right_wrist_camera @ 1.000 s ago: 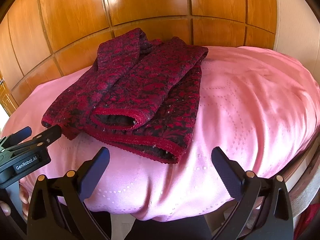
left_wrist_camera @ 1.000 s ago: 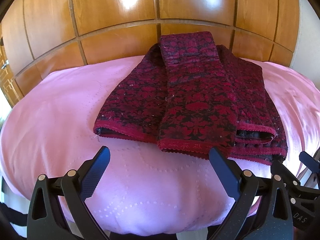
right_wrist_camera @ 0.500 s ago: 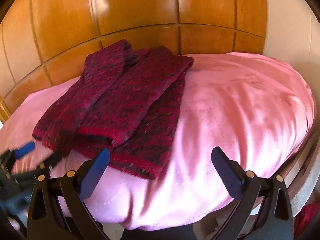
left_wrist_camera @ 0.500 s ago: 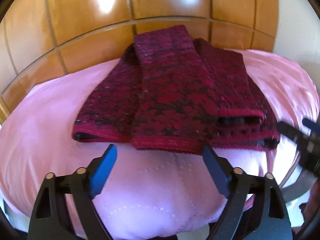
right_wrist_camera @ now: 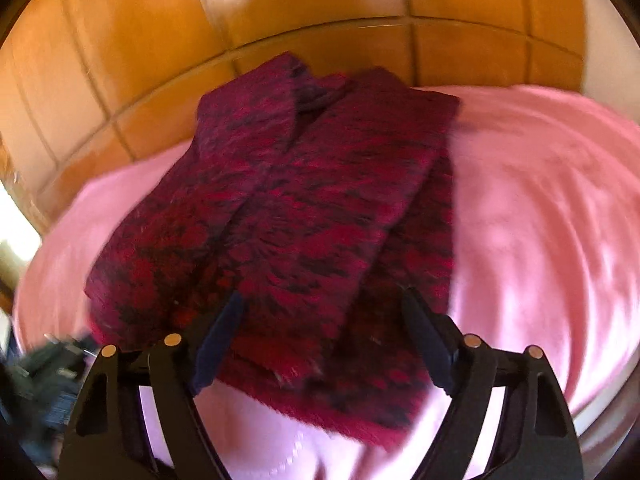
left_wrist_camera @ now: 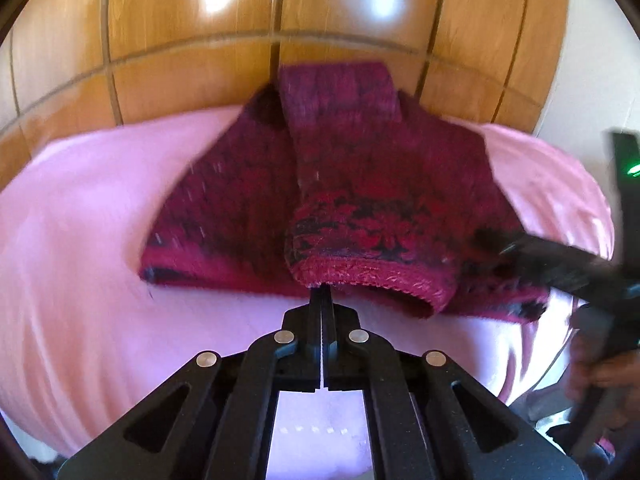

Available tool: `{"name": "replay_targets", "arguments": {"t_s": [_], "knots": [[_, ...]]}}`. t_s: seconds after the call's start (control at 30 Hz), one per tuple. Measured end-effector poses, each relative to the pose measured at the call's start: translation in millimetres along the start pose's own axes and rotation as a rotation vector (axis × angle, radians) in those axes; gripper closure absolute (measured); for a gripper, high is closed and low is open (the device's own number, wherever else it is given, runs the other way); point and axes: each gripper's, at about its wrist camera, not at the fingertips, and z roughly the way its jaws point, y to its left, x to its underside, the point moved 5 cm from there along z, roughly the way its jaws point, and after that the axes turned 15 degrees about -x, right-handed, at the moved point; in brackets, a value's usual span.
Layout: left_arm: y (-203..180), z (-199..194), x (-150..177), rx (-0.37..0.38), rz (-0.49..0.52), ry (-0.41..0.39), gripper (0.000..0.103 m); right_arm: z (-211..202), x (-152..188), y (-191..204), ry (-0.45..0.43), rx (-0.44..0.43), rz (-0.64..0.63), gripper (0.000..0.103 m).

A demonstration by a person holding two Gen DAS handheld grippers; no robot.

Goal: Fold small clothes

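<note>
Currently left tongs (left_wrist_camera: 321, 300) are pinched together on the near hem of the red knit garment (left_wrist_camera: 352, 184), lying folded on the pink bedspread (left_wrist_camera: 80, 216). Right tongs (right_wrist_camera: 324, 344) spread apart, straddling its near edge.

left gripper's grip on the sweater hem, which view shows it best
The left wrist view. There the left gripper has its fingers pressed together on the hem of the red knit sweater, seen head-on. The right wrist view shows only a dark blur of that gripper at its lower left edge; the contact is not visible.
</note>
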Motion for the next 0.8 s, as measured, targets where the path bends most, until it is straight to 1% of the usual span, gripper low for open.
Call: {"name": "replay_targets", "arguments": {"t_s": [0.03,0.07,0.13,0.17,0.2,0.23,0.3,0.37,0.4,0.47,0.53,0.6,0.63,0.7,0.73,0.77,0.8], "knots": [[2,-4,-3,-0.001,0.000,-0.018,0.103,5,0,3,0.013,0.005,-0.015,0.048],[3,-7,-6,0.002,0.001,-0.032,0.103,9,-1,8,0.016,-0.004,-0.045,0.054],[9,-13,-12,0.026,-0.012,-0.053,0.103,9,-4,12,0.005,0.034,-0.097,0.081],[18,-13,-19,0.047,-0.055,-0.048,0.103,7,-6,13,0.001,0.039,-0.116,0.084],[25,-12,-25,0.066,-0.092,-0.041,0.103,3,-10,11,-0.007,0.029,-0.111,0.091],[34,-11,-35,0.078,-0.132,-0.046,0.103,-2,-13,8,-0.015,0.022,-0.101,0.093],[60,-13,-56,0.073,-0.207,-0.076,0.103,-16,-22,0,-0.048,0.025,-0.090,0.092],[81,-15,-72,0.093,-0.270,-0.093,0.103,-35,-33,-11,-0.087,0.026,-0.065,0.092],[92,-17,-81,0.073,-0.289,-0.119,0.103,-41,-38,-16,-0.099,0.031,-0.060,0.092],[105,-14,-94,0.019,-0.283,-0.153,0.103,-50,-45,-24,-0.121,0.068,-0.075,0.092],[115,-3,-102,0.001,-0.304,-0.126,0.103,-56,-56,-36,-0.144,0.099,-0.064,0.093],[120,3,-109,-0.062,-0.296,-0.121,0.103,-64,-70,-52,-0.182,0.169,-0.065,0.093],[118,3,-112,-0.049,-0.291,-0.111,0.103,-69,-78,-63,-0.200,0.191,-0.042,0.093],[106,5,-110,0.035,-0.310,-0.075,0.103,-80,-95,-88,-0.230,0.240,-0.001,0.093],[97,2,-107,0.052,-0.289,-0.079,0.099,-86,-105,-103,-0.249,0.286,0.007,0.093],[79,0,-102,0.073,-0.224,-0.090,0.083,-89,-111,-115,-0.258,0.307,0.024,0.093],[68,0,-96,0.078,-0.196,-0.094,0.066,-91,-120,-139,-0.266,0.329,0.075,0.093]]}}
